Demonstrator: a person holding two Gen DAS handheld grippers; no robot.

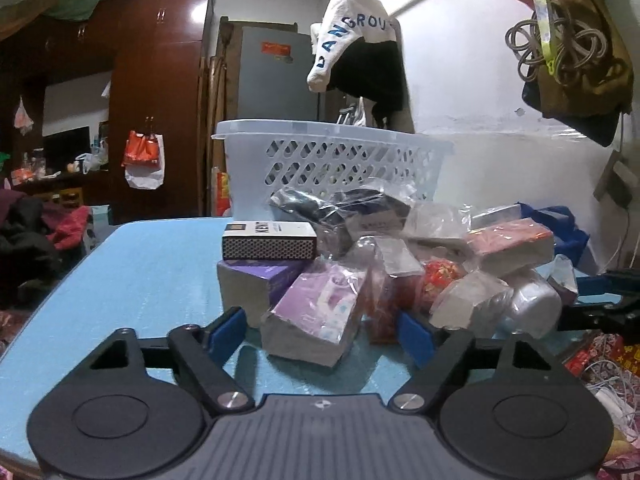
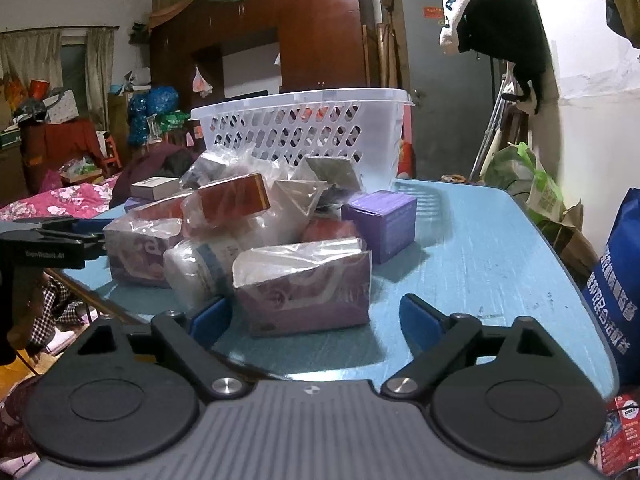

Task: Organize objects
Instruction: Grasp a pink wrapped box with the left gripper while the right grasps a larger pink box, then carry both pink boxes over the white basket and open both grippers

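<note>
A pile of small boxes and plastic-wrapped packets lies on the blue table (image 1: 140, 280) in front of a white perforated basket (image 1: 336, 156). In the left wrist view, my left gripper (image 1: 322, 336) stands open around a wrapped purple box (image 1: 316, 312), with gaps on both sides of the box. A black-and-white carton (image 1: 268, 242) rests on a purple box (image 1: 256, 284) just behind. In the right wrist view, my right gripper (image 2: 316, 318) is open around another wrapped purple box (image 2: 304, 292); its left pad is close to the box and its right pad is clear of it.
The basket (image 2: 304, 128) stands at the table's far edge. A purple cube box (image 2: 380, 220) sits to the right of the pile, with bare table (image 2: 500, 248) beyond it. A blue bag (image 2: 620, 280) stands beside the table's right edge. Clothes hang on the wall behind.
</note>
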